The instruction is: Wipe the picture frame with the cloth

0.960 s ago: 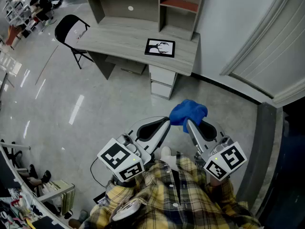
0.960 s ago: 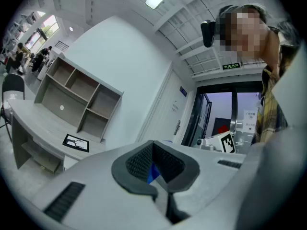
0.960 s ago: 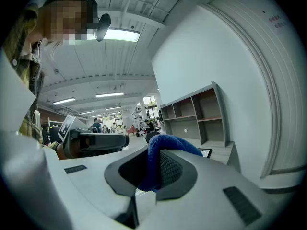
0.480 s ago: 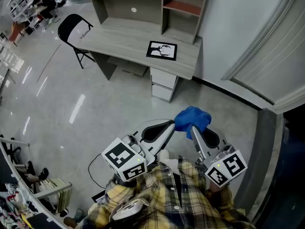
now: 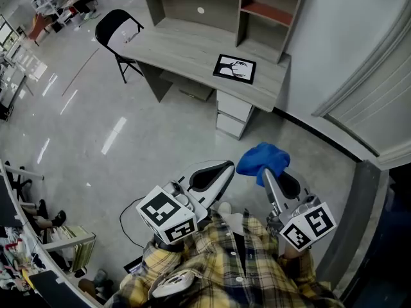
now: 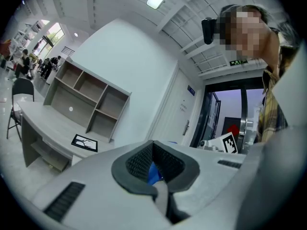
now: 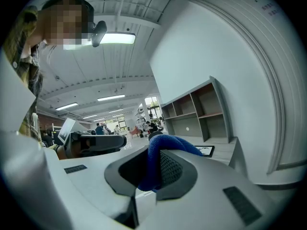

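Observation:
The picture frame (image 5: pixel 234 68), black-edged with a dark drawing on white, lies flat on the grey desk (image 5: pixel 186 50) far ahead; it also shows small in the left gripper view (image 6: pixel 84 143) and the right gripper view (image 7: pixel 205 150). My right gripper (image 5: pixel 265 171) is shut on a bunched blue cloth (image 5: pixel 261 159), which bulges over its jaws (image 7: pixel 163 155). To its left my left gripper (image 5: pixel 226 166) is shut with nothing in it. Both are held level near my body, well short of the desk.
Open shelving (image 5: pixel 218 2) stands on the desk against the white wall (image 5: pixel 340 37). A drawer unit (image 5: pixel 232 114) sits under the desk's right end. A black chair (image 5: pixel 115 34) stands at its left end. Glossy grey floor (image 5: pixel 128 140) lies between me and the desk.
The desk and frame have shifted rightward and slightly down in the head view. Both grippers stay in the same pose, the cloth still held.

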The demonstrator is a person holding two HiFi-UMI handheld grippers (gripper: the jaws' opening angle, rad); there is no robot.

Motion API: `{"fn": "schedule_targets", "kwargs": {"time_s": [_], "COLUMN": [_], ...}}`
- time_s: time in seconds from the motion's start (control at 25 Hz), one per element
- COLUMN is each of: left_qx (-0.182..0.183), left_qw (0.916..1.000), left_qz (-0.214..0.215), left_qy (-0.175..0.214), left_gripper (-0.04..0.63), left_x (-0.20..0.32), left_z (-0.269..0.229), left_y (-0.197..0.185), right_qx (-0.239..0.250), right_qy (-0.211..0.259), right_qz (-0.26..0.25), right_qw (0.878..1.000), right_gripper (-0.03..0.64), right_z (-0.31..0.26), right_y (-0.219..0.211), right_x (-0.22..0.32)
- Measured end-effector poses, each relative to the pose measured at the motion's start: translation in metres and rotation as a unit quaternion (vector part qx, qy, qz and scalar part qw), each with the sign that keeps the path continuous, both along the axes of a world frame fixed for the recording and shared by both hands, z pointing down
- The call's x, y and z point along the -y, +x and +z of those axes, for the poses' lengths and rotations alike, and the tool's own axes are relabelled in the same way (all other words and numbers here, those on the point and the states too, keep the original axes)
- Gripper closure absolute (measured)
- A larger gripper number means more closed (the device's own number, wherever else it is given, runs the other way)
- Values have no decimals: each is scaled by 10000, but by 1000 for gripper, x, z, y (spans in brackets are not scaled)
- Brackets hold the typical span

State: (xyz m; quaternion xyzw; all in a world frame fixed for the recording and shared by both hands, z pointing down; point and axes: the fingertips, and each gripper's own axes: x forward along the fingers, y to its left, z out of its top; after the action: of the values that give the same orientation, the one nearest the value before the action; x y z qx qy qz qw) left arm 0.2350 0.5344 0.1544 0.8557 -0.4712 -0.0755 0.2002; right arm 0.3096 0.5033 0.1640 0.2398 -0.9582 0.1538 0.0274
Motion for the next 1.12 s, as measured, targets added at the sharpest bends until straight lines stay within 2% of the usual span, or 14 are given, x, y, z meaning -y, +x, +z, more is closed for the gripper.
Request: {"fn": "schedule_targets", "kwargs": {"time_s": [0.28, 0.64, 0.92, 1.12], "left_qx": [-89, 103, 217, 139], "left_qw": [9999, 9994, 9972, 9961], "left_qz": [29, 321, 654, 771], "left_qy": [-92, -81, -284, -411], "left_gripper": [591, 590, 589, 590], "left_x": [33, 112, 149, 160], "left_z": [16, 10, 23, 29], "left_y": [-46, -161, -238, -264], "right_qx": [-123, -104, -69, -224], "right_qy": [-97, -151, -238, -348], "right_qz": [31, 182, 640, 975], "right_qw": [9999, 9997, 9976, 9944], "right_gripper": [569, 569, 569, 569], "right_z": [11, 11, 14, 17], "right_y": [-43, -158, -224, -237], "right_x": [35, 100, 147, 159]}}
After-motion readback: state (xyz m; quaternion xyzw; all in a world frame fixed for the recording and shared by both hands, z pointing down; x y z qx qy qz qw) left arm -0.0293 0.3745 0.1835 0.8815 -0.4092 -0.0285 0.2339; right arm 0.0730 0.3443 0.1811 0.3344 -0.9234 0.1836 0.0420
